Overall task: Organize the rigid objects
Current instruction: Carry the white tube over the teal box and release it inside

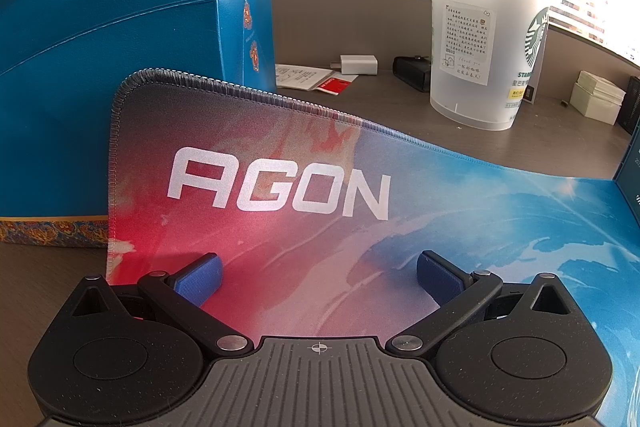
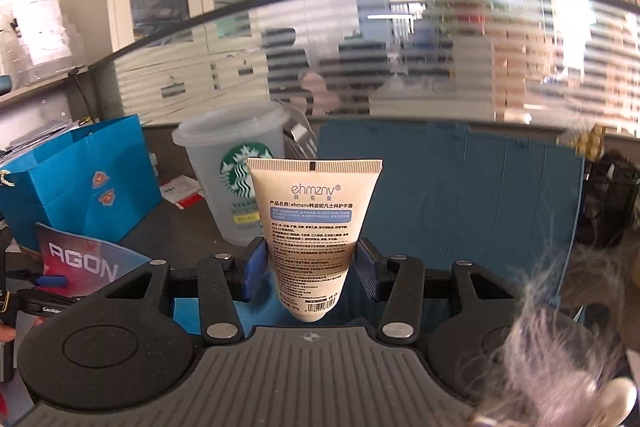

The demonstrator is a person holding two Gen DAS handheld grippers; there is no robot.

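My right gripper [image 2: 311, 269] is shut on a beige "ehmznv" hand-cream tube [image 2: 312, 223], held upright with its crimped end up, above the desk. My left gripper [image 1: 318, 273] is open and empty, low over the red-and-blue AGON mouse mat [image 1: 280, 195]. A frosted Starbucks cup [image 1: 476, 43] stands on the desk beyond the mat; in the right wrist view the cup [image 2: 230, 179] is just behind and left of the tube.
A blue paper gift bag [image 1: 120, 67] stands at the left, touching the mat's far corner. Papers [image 1: 316, 77], a white charger [image 1: 359, 65] and a black case [image 1: 412, 71] lie at the back. A white box [image 1: 596, 101] sits right. A blue panel [image 2: 460, 187] stands behind the tube.
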